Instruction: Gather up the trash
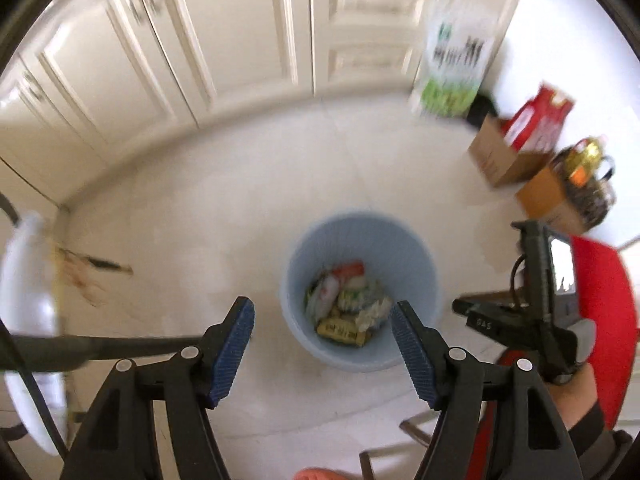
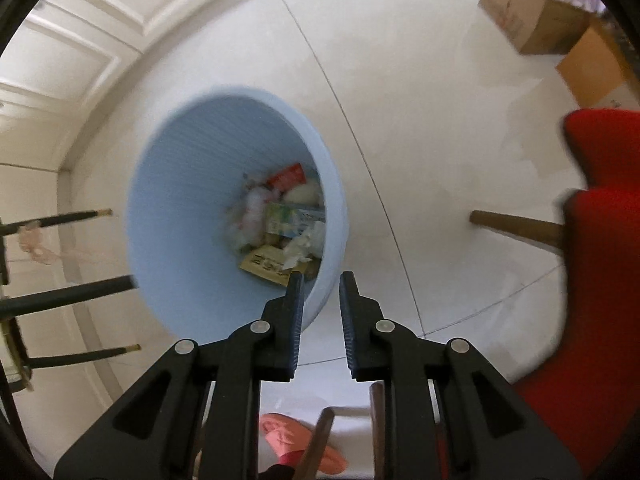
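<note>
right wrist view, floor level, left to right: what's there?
Dark chair legs → light blue trash bin with wrappers in it → wooden leg → red seat. The right gripper hangs open over the bin's near rim.

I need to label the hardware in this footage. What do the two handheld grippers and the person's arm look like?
Both grippers, left gripper and right gripper, are black angular linkages with silver pivot pins. The fingers carry ribbed blue pads. The right unit has a black cable, and a dark sleeve covers the wrist.

The right gripper (image 2: 321, 280), jaws slightly apart and empty, hangs over the blue bin (image 2: 192, 208) of trash (image 2: 280, 224).
</note>
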{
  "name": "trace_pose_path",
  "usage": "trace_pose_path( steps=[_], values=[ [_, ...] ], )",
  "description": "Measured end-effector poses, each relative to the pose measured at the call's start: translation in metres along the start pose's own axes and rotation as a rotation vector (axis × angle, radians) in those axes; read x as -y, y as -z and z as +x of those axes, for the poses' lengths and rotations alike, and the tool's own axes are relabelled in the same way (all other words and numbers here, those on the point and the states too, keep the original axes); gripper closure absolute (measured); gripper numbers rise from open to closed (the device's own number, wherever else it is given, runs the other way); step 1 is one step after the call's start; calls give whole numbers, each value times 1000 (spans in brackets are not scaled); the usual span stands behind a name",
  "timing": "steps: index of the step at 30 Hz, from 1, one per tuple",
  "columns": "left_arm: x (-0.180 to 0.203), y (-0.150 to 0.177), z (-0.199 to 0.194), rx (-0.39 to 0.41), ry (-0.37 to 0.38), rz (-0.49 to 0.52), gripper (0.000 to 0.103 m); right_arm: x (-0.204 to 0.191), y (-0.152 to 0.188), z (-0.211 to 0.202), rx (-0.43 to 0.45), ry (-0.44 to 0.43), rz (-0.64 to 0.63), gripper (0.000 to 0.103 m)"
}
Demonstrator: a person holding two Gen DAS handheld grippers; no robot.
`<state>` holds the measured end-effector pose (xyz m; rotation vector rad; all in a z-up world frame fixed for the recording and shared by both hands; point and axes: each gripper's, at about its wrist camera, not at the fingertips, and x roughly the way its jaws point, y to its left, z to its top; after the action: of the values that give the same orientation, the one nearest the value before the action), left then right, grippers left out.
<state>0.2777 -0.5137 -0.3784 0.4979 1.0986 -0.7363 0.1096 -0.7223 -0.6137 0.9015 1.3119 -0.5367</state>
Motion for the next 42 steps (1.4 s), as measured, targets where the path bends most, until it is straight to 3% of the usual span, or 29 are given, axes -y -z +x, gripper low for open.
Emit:
trace_pose_path(
  steps=[7, 9, 12, 15, 23, 27, 33, 40, 42],
  values=[
    [-18, 57, -171, 281, -50, -18, 24, -74, 44, -157, 276, -118, -135, 61],
    [-30, 82, -219, 364, -56, -42, 19, -102, 64, -201, 360, -146, -186, 45],
    [-48, 122, -284, 463, -78, -82, 12, -149, 102, -274, 494, -185, -286, 34],
    [-66, 170, -343, 554, -118, -118, 9, -206, 149, -340, 624, -214, -402, 15],
    [-108, 312, -472, 753, -256, -232, 1, -331, 255, -444, 828, -321, -679, 0],
    [-112, 382, -507, 797, -368, -299, 1, -389, 316, -471, 893, -379, -815, 0],
    [-90, 452, -542, 865, -514, -402, 1, -448, 376, -487, 961, -405, -946, 0],
    [-49, 470, -526, 909, -558, -483, 1, -465, 419, -487, 992, -399, -1015, 0],
    [-51, 455, -511, 918, -578, -489, 1, -462, 421, -488, 997, -396, -1019, 0]
  ],
)
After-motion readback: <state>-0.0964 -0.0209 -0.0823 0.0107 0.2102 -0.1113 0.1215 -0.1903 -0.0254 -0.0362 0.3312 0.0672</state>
